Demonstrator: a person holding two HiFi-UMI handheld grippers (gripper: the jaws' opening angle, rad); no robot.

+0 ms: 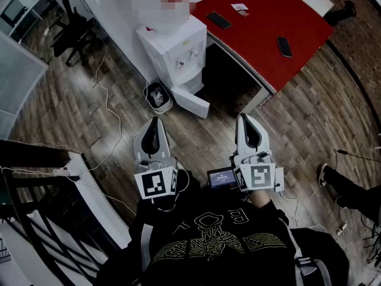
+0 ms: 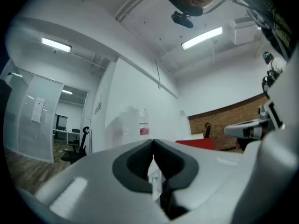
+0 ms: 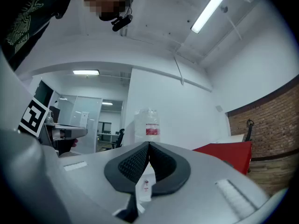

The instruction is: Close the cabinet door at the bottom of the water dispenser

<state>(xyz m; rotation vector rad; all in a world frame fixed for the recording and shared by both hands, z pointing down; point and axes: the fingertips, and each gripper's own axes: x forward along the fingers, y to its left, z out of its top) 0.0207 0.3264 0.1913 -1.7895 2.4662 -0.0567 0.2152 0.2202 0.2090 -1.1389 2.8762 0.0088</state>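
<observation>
- Left gripper [image 1: 156,120] at the near left, held level, jaws together with nothing between them; right gripper [image 1: 242,118] at the near right, jaws likewise closed and empty
- Water dispenser [image 1: 172,49] stands far ahead, left of the red table [image 1: 262,22]; its bottom cabinet door [image 1: 191,102] stands open, well apart from both grippers

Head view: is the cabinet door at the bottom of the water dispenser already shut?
No, the cabinet door stands swung open from the base of the water dispenser.
</observation>
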